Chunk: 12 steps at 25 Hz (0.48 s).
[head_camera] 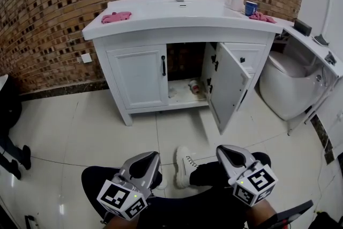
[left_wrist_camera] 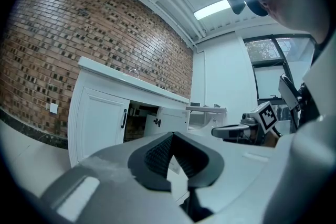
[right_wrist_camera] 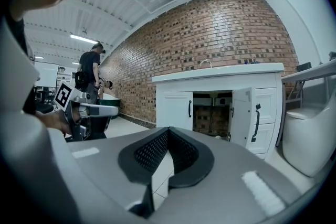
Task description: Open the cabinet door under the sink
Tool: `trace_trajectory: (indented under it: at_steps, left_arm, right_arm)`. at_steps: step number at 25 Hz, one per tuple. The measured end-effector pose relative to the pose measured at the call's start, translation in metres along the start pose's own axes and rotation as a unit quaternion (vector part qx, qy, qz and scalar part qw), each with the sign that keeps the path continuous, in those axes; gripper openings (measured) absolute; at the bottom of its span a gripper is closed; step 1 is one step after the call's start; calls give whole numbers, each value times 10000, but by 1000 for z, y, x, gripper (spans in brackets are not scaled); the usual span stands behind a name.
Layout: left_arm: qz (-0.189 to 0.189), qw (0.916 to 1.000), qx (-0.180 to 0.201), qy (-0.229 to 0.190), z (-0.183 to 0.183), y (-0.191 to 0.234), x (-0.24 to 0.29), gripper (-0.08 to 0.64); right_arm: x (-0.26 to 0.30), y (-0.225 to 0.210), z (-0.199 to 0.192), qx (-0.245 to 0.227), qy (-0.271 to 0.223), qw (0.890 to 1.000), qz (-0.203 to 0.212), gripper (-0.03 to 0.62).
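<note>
The white cabinet [head_camera: 138, 75] under the sink [head_camera: 161, 10] stands against the brick wall. Its right door [head_camera: 228, 86] is swung wide open towards me, and the dark inside shows. The left door is closed, with a black handle [head_camera: 163, 65]. The open door also shows in the right gripper view [right_wrist_camera: 242, 113]. My left gripper [head_camera: 153, 154] and right gripper [head_camera: 221, 148] hover low over my lap, well short of the cabinet. Both are shut with nothing between the jaws, as seen in the left gripper [left_wrist_camera: 172, 135] and right gripper [right_wrist_camera: 168, 130] views.
A small bottle [head_camera: 194, 86] lies inside the cabinet. A pink cloth [head_camera: 116, 17] and a blue cup [head_camera: 250, 7] sit on the counter. A white toilet [head_camera: 289, 83] stands at the right. My white shoe [head_camera: 186, 164] rests on the tiled floor. Another person [right_wrist_camera: 90, 73] stands far off.
</note>
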<state>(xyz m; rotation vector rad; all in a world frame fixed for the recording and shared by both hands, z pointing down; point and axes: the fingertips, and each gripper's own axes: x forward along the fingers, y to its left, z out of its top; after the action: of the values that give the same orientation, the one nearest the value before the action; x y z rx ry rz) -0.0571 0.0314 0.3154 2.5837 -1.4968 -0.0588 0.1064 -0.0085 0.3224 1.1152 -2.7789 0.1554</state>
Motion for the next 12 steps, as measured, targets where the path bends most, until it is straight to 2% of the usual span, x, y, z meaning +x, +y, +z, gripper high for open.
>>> trace_trajectory:
  at_steps: [12]
  left_arm:
    - [34,10000,-45,-60,4,3,-1,6]
  right_arm:
    - [1,2,1,28,-17,10000,4,6]
